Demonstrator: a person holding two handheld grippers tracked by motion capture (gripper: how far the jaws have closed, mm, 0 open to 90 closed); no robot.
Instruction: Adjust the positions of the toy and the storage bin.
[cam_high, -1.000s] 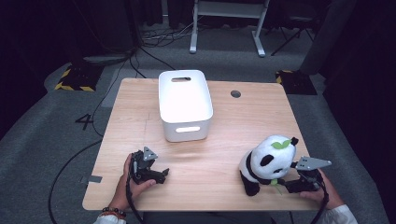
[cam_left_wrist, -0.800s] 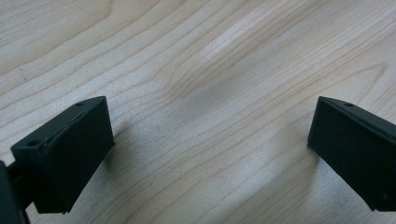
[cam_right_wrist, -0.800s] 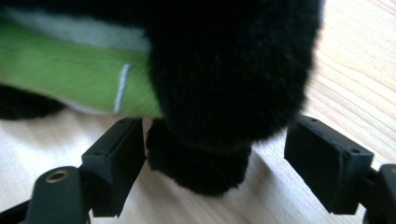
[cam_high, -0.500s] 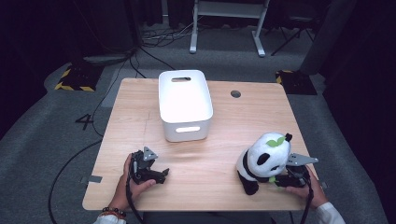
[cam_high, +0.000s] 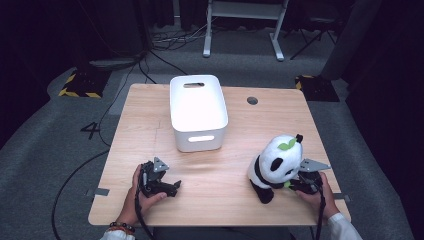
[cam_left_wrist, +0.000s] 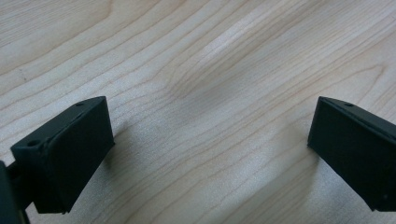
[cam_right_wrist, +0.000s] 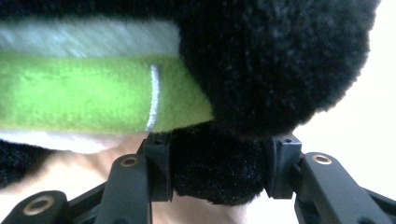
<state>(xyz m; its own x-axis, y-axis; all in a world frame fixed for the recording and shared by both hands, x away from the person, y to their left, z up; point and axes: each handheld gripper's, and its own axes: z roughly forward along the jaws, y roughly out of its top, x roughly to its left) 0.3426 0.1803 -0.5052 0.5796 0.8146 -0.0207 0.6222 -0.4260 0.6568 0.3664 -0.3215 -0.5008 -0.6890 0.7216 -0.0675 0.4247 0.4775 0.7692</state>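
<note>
Near the table's (cam_high: 215, 200) front right corner, the right gripper (cam_high: 300, 186) has just pushed in and closed its jaws on the plush panda's (cam_high: 275, 162) black limb, likely readying a lift, while the left gripper (cam_high: 167, 187) rests wide open, empty, front left.

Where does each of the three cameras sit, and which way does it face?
High view: above the person's side, looking forward and down on the table, white bin, both hands and grippers.
Left gripper view: on the left gripper, facing bare wood between its open jaws.
Right gripper view: on the right gripper, jaws closed on the panda's black fur.
Shared: high and right gripper views both show the panda.
</note>
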